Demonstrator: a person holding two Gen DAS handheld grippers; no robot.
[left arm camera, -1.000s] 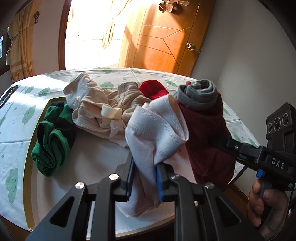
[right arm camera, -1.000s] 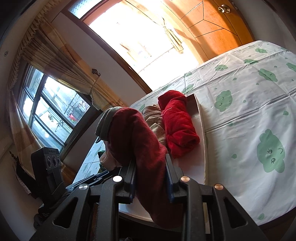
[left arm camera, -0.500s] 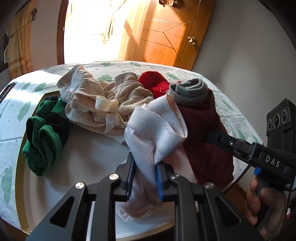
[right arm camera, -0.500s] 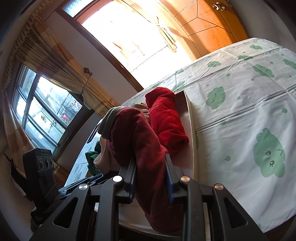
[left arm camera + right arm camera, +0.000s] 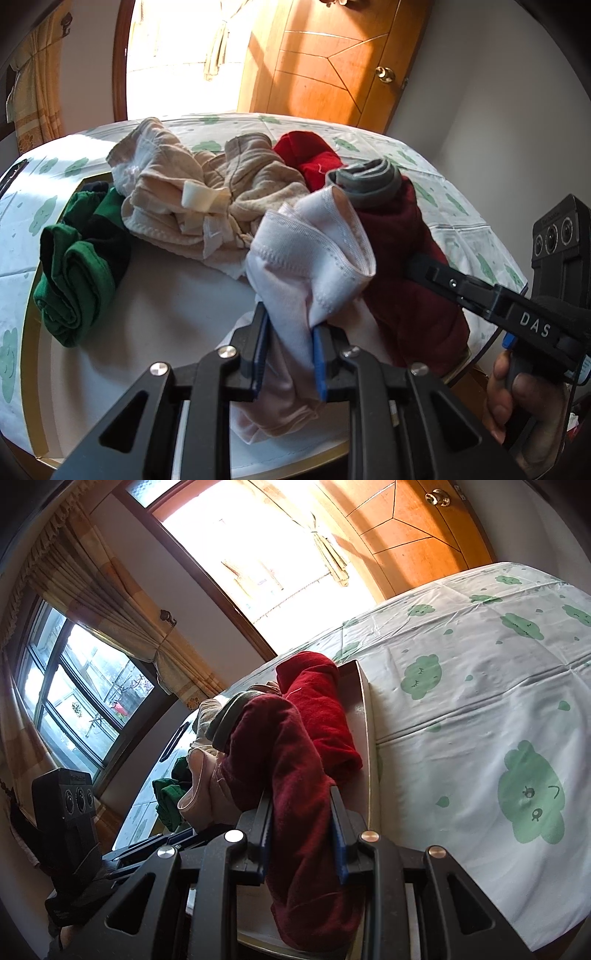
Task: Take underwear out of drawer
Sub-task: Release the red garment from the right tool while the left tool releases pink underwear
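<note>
text: "DAS" | on: right gripper (image 5: 413,266) black arm, white letters | other text: none legible

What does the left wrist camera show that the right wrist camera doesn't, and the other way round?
Only the left wrist view shows the left gripper clamping the pale pink underwear, the whole beige pile, and the right hand. Only the right wrist view shows the window and the right gripper head-on, clamping the maroon underwear. Both show the red roll, green underwear, door and drawer.
</note>
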